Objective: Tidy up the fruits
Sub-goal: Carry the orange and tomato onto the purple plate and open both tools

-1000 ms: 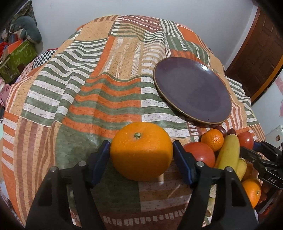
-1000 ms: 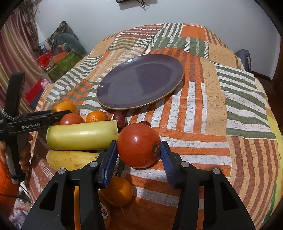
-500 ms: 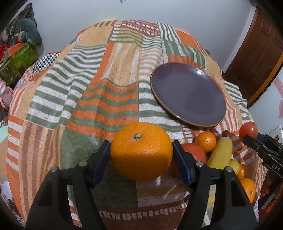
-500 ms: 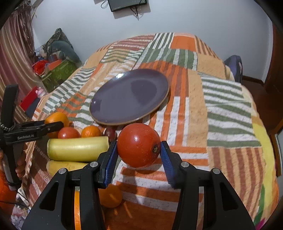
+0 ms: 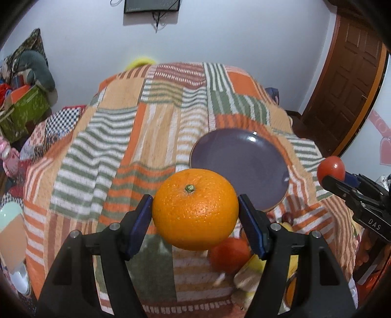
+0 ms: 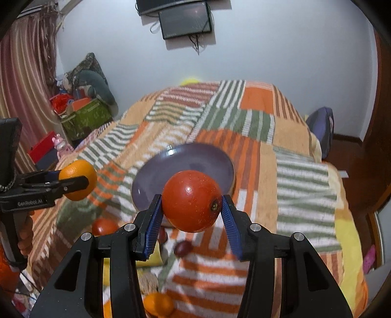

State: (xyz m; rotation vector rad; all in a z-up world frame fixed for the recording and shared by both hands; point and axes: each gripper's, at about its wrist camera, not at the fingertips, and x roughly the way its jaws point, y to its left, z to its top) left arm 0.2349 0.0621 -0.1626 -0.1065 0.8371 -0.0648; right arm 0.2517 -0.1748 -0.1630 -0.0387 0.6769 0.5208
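In the left wrist view, the left gripper (image 5: 195, 215) fills the lower half of the frame, its blue pads clamped on either side of an orange (image 5: 195, 208) held in the air at the centre, stem end facing up. Behind the orange, right of centre, a purple plate (image 5: 239, 168) lies on a bed covered by a striped quilt (image 5: 117, 146) in orange, green and white. Just under the orange, at lower right, a red fruit (image 5: 229, 254) and some yellow fruit, too blurred to name with confidence, rest on the quilt. At the right edge the right gripper (image 5: 342, 179) enters, holding a tomato (image 5: 331, 167) above the quilt. In the right wrist view, the right gripper (image 6: 191, 211) is closed on that tomato (image 6: 191, 200) at the centre of the frame, lifted in front of the plate (image 6: 195, 159). At middle left the left gripper (image 6: 73, 179) holds the orange (image 6: 77, 171) up. Below, on the quilt (image 6: 293, 183), lie a second red fruit (image 6: 103, 226), a small dark fruit (image 6: 183, 247) and a small orange (image 6: 158, 304) at the bottom edge. A screen (image 6: 185, 19) hangs on the wall at upper centre.
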